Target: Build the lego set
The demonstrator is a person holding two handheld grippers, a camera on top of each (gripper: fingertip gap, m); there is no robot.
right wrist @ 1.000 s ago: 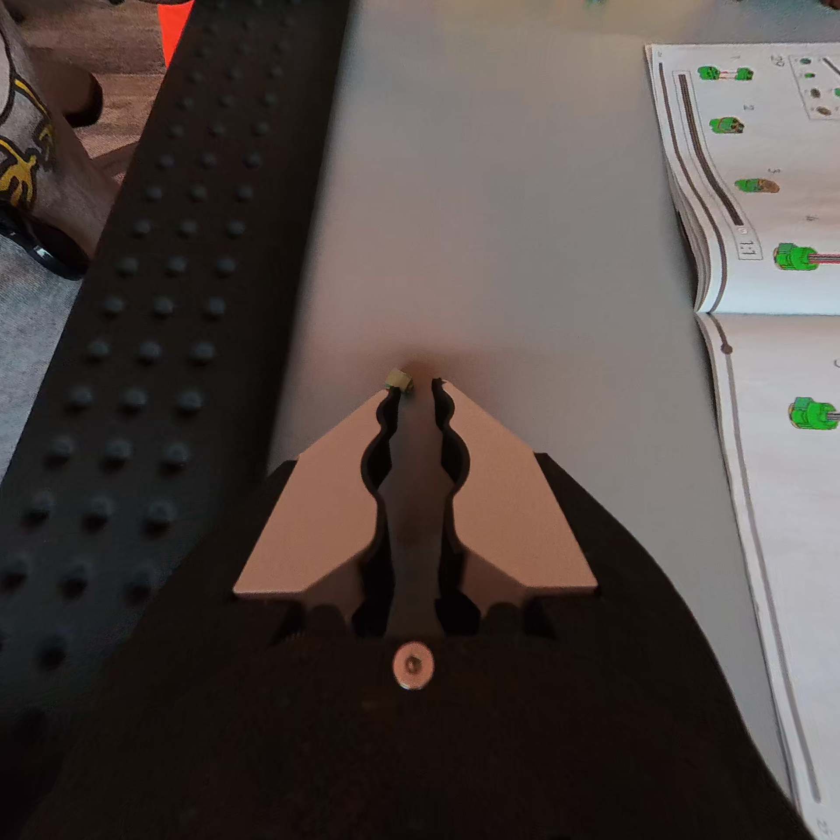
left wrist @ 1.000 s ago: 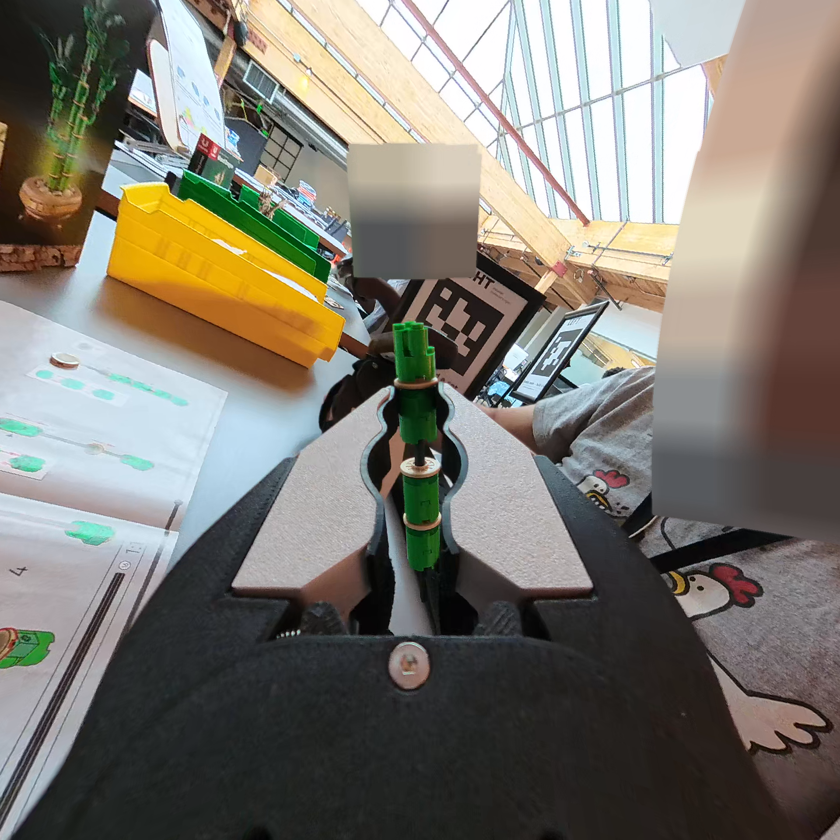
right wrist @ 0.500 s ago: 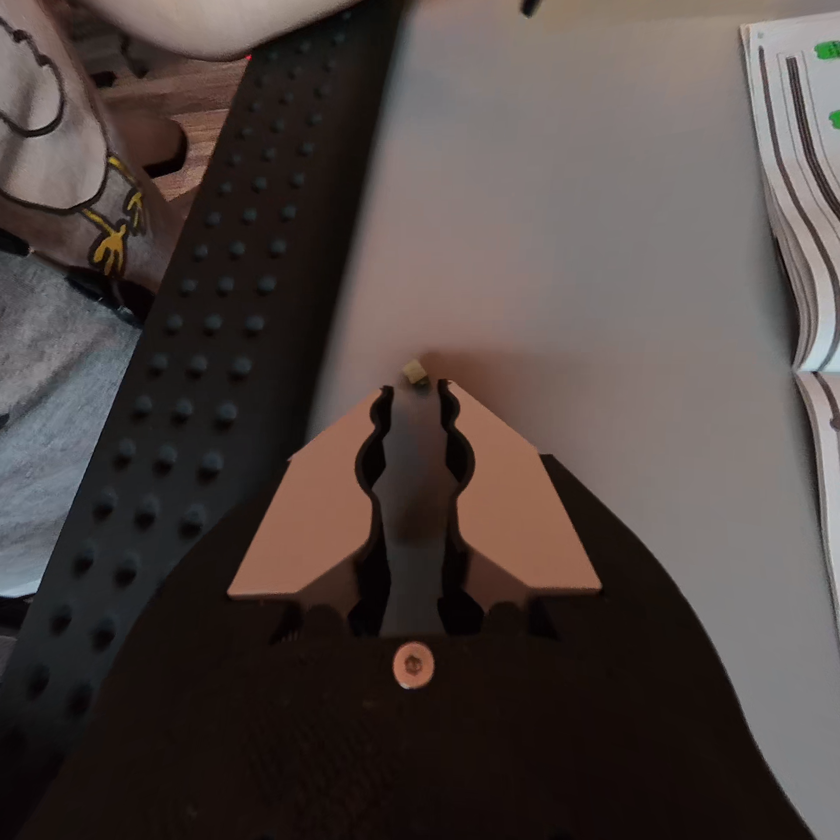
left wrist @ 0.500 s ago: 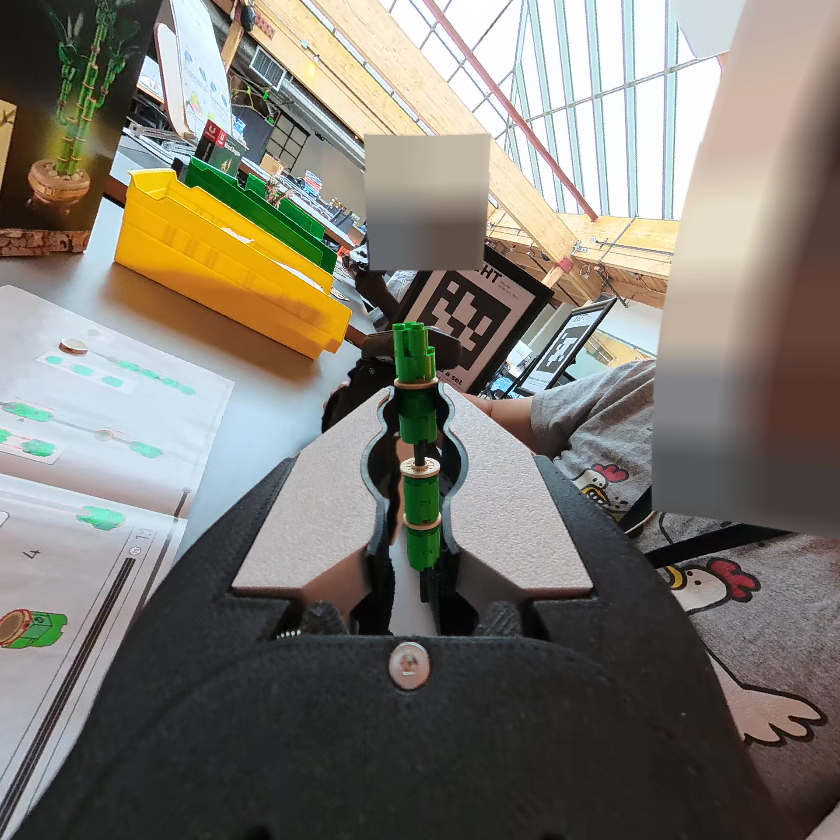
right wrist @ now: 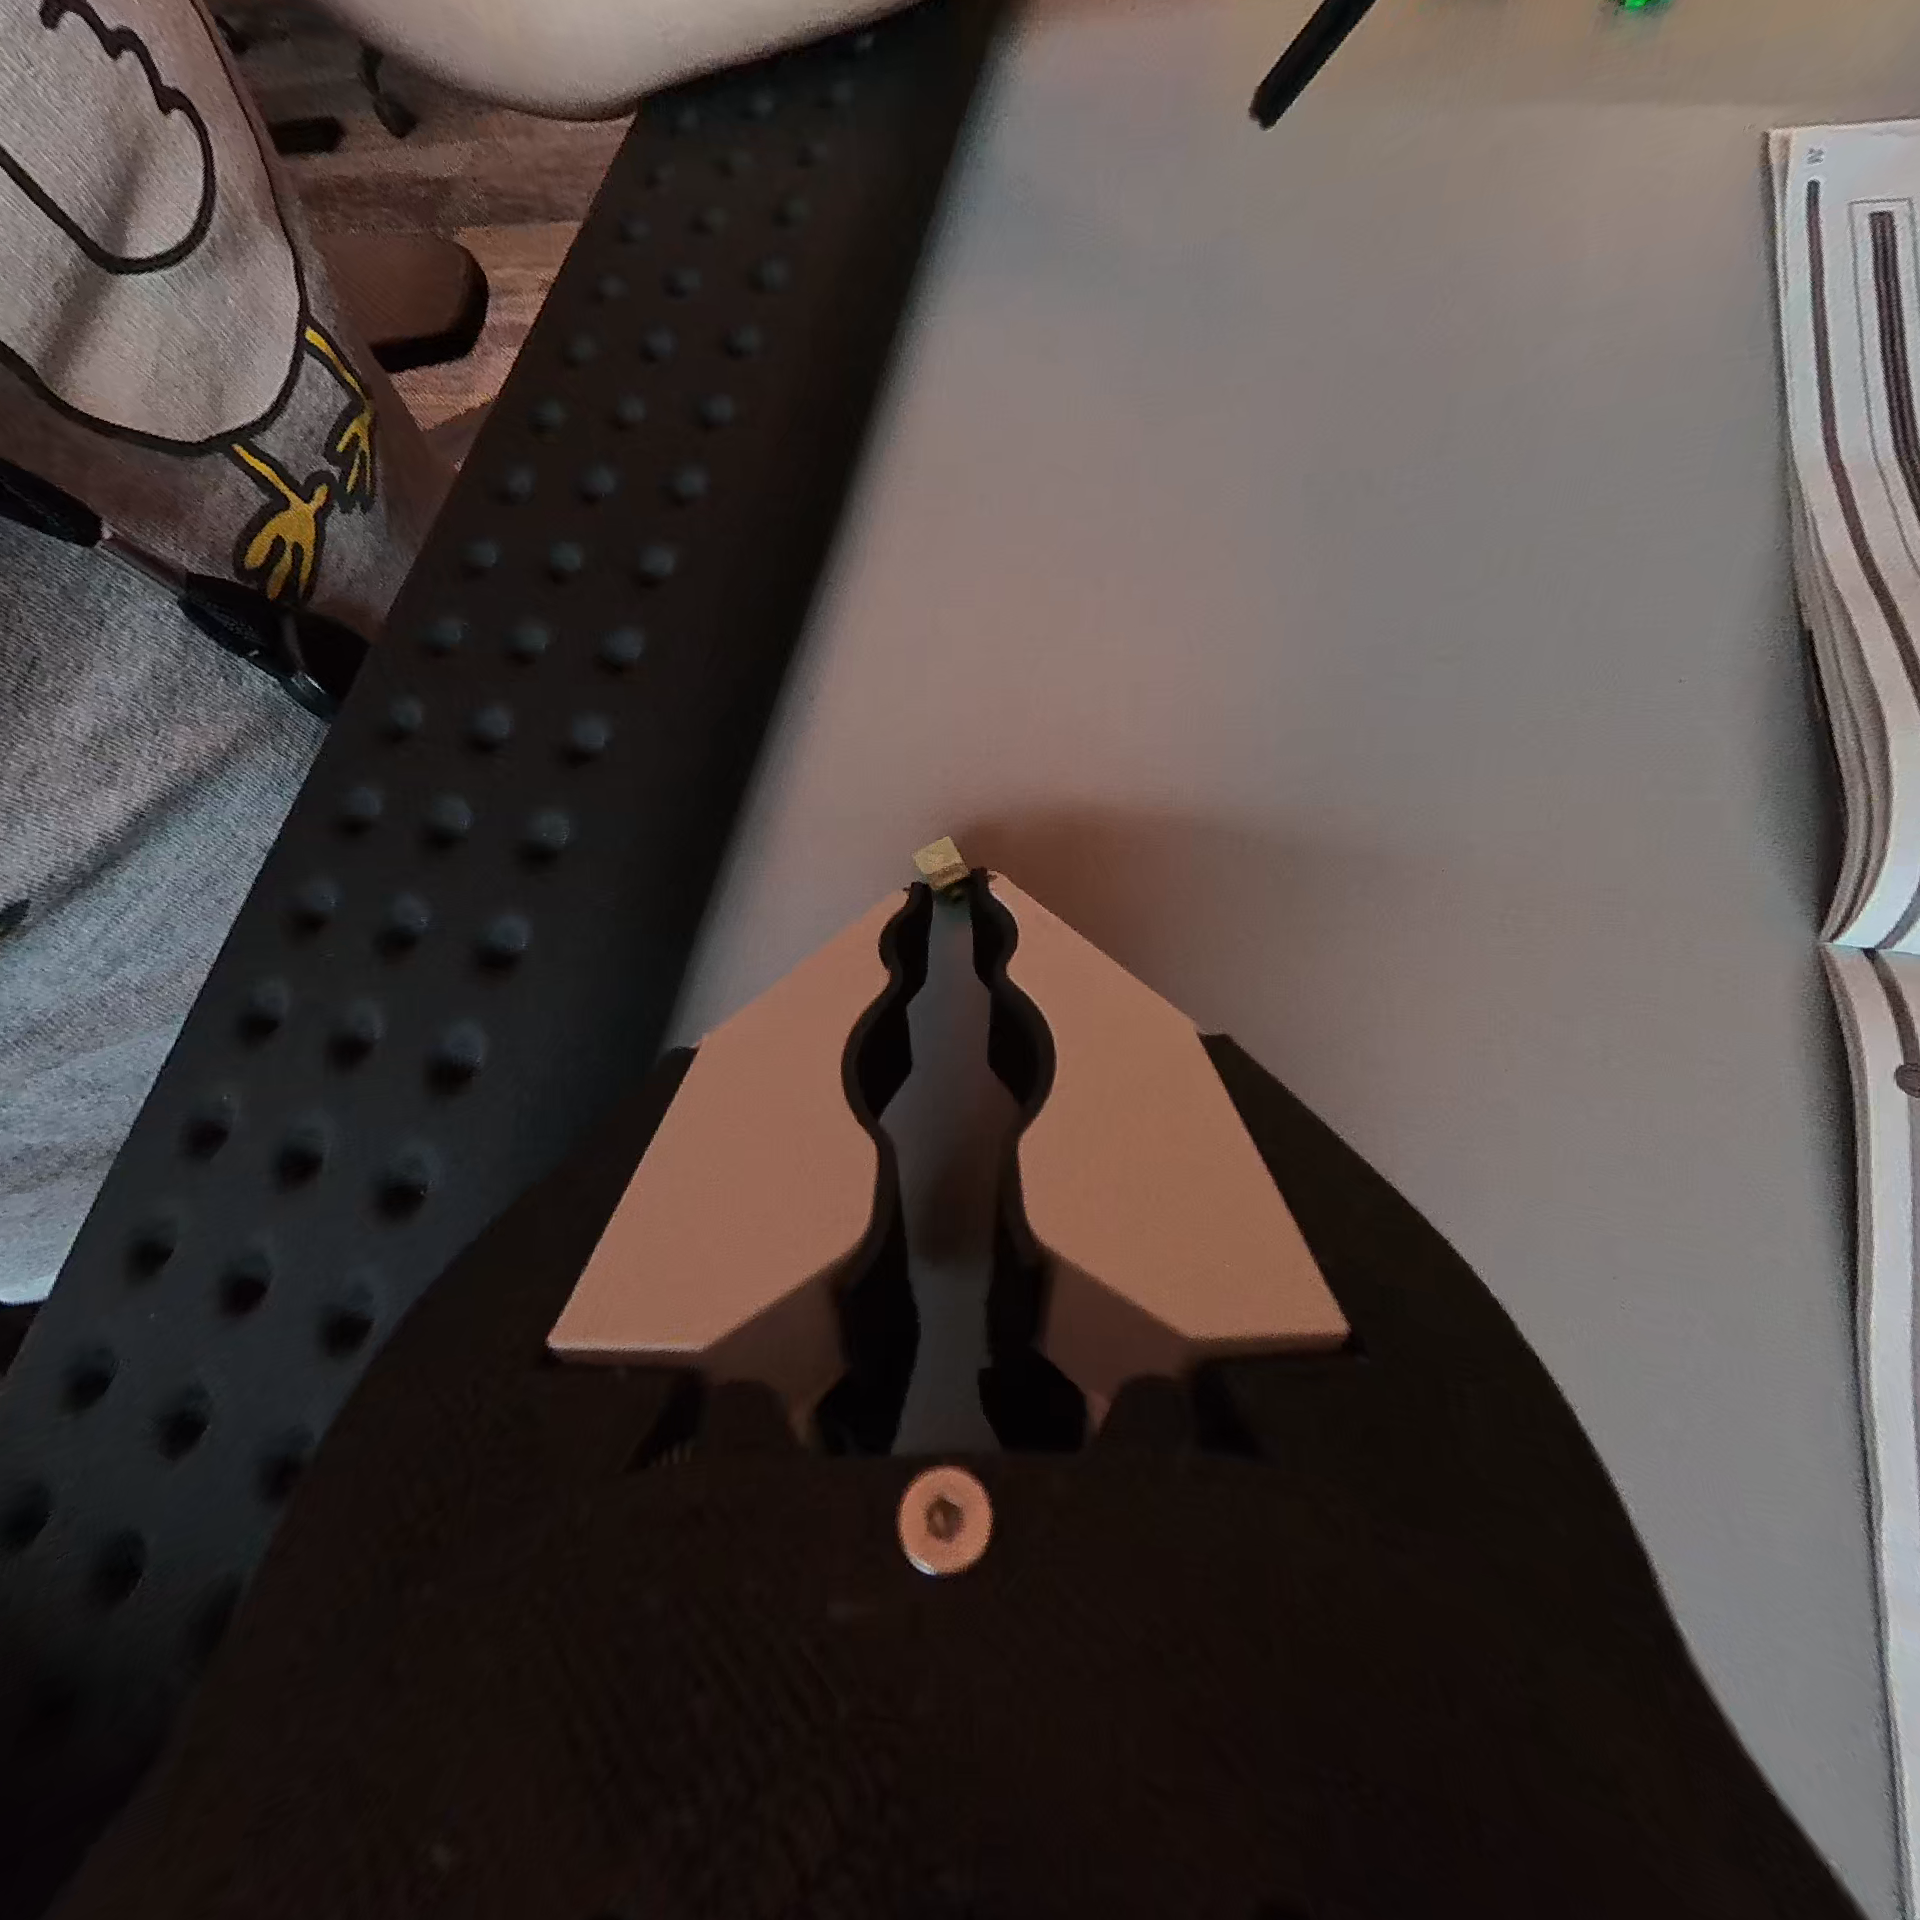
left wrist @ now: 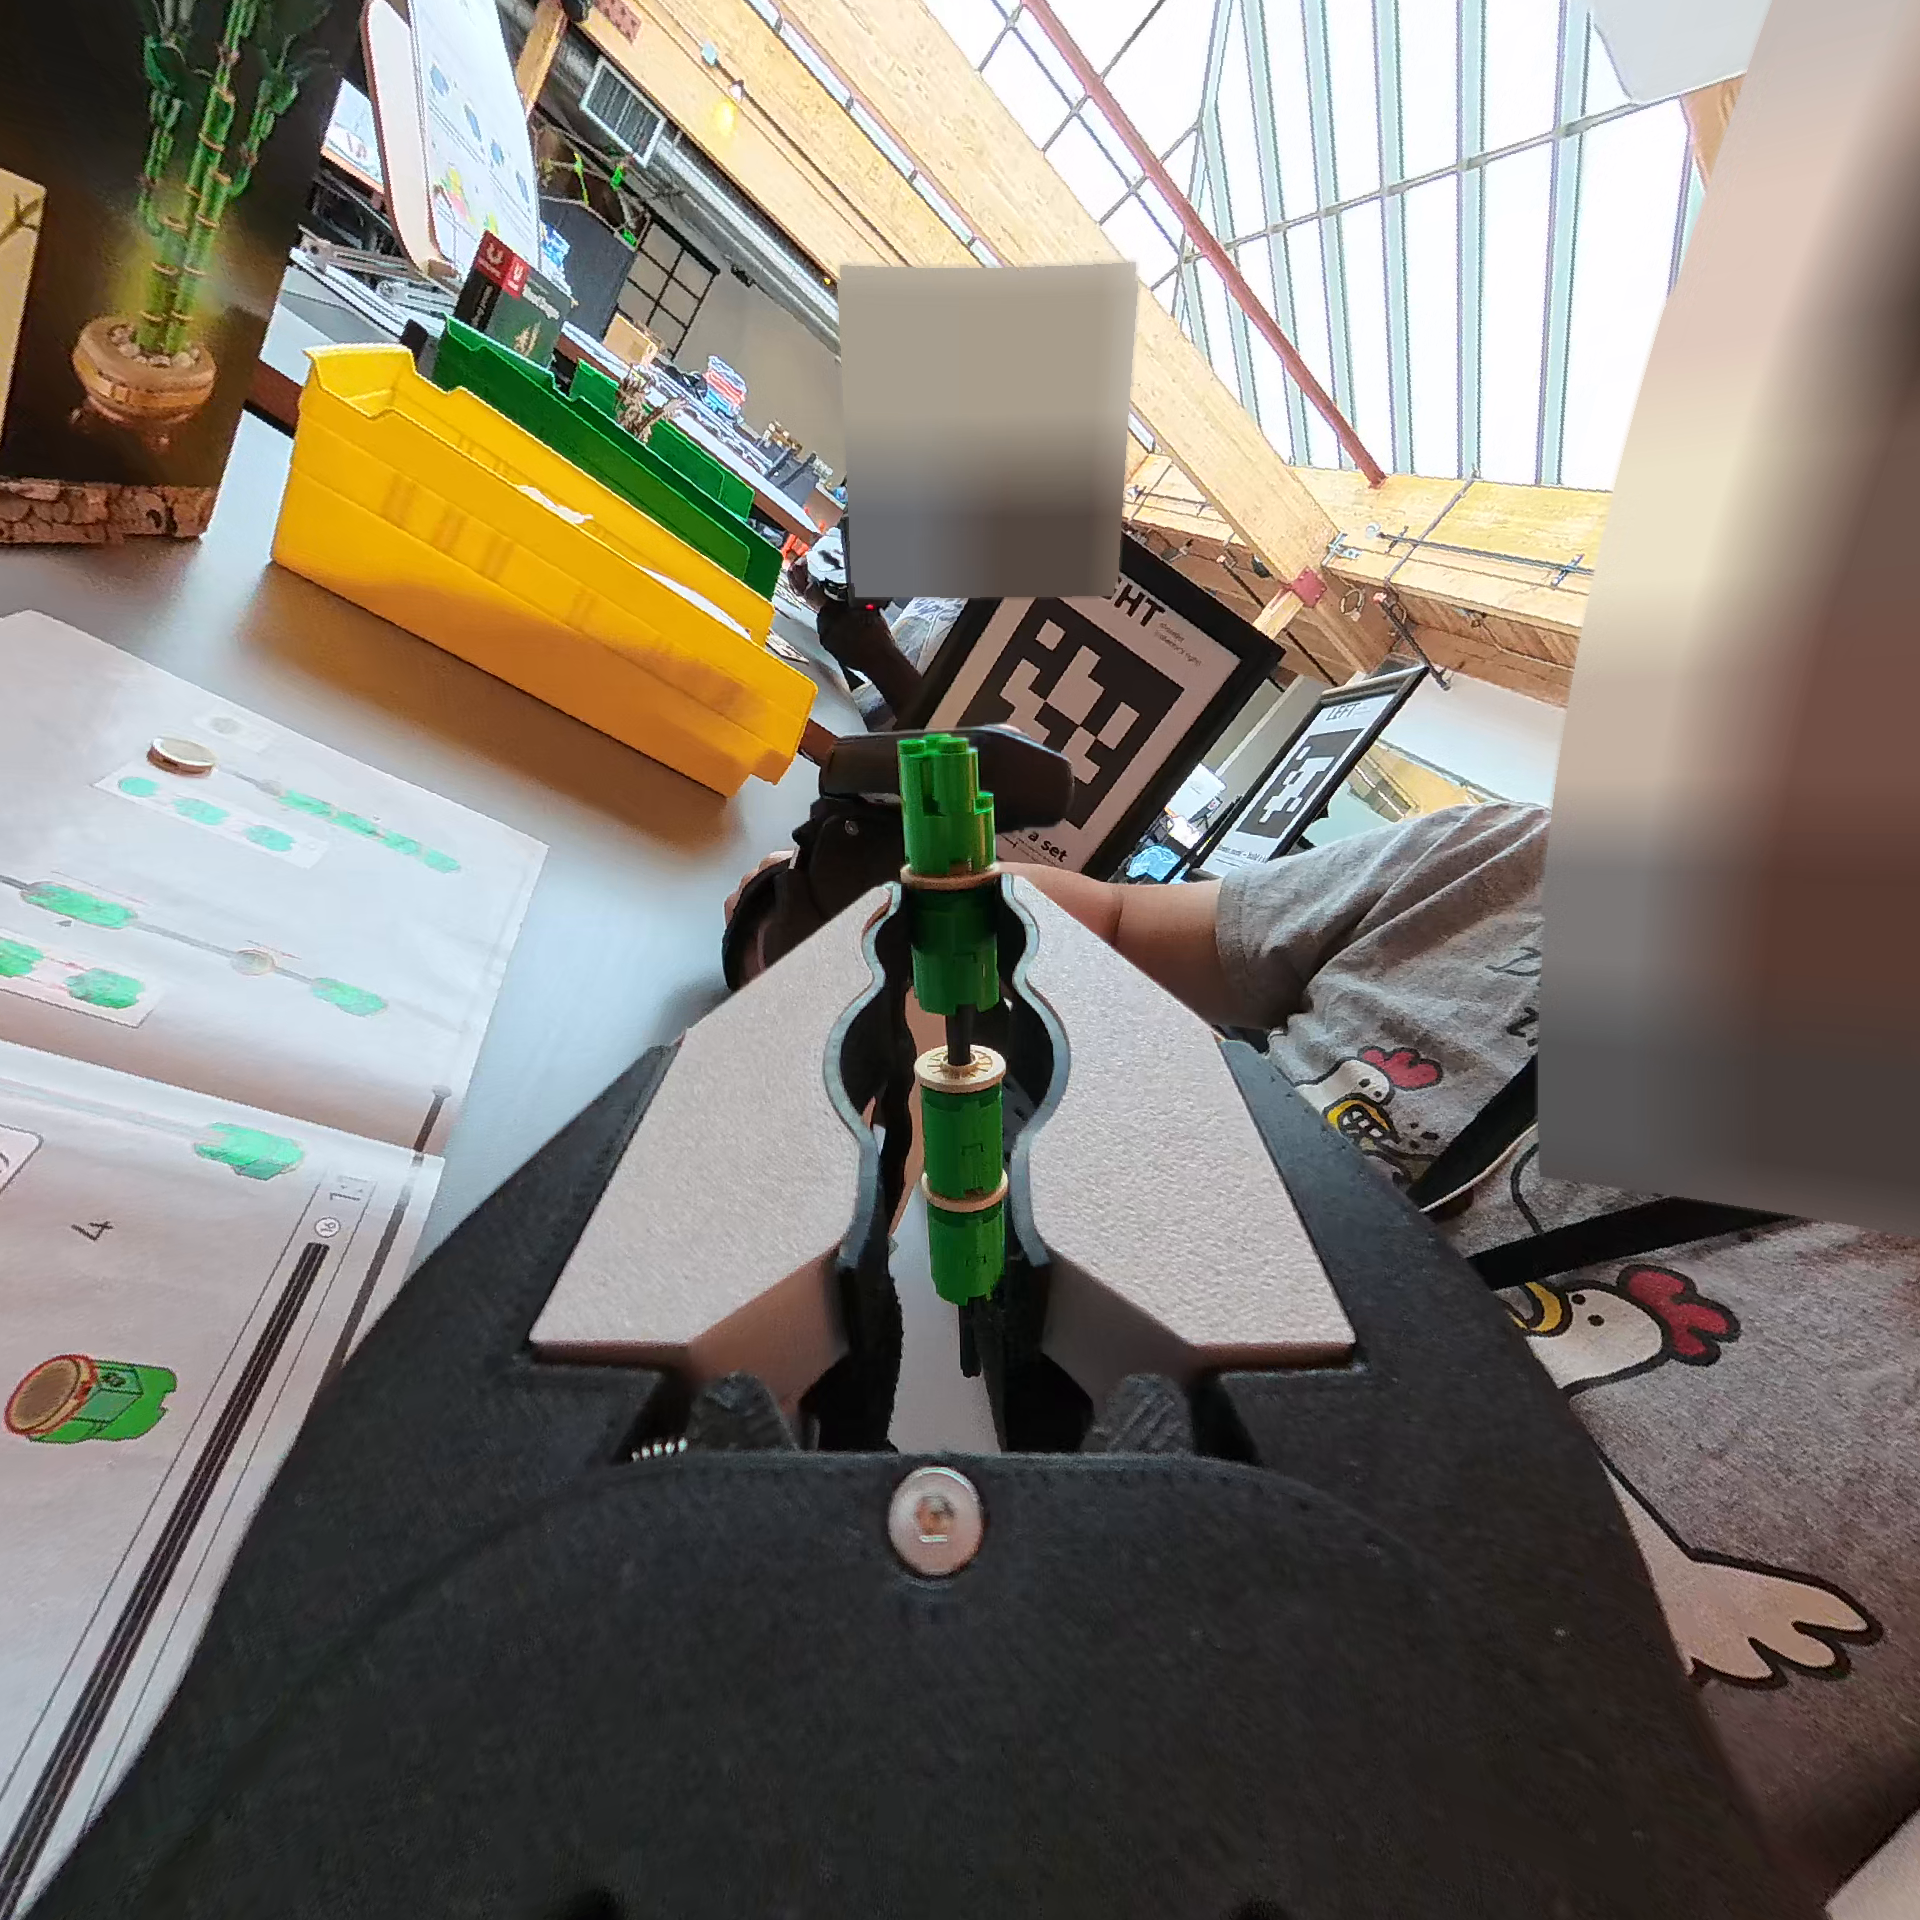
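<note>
Left claw [left wrist: 948, 904] clamped, upright; right claw [right wrist: 951, 888] pinched, pointing down

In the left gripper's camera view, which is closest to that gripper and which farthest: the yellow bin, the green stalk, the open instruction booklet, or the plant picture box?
1. Green stalk: clamped between the left gripper's fingers.
2. Instruction booklet: flat on the table, left.
3. Yellow bin: beyond the booklet, upper left.
4. Plant picture box: far left; roughly level with the bin's back end, so hard to rank against it.
</note>
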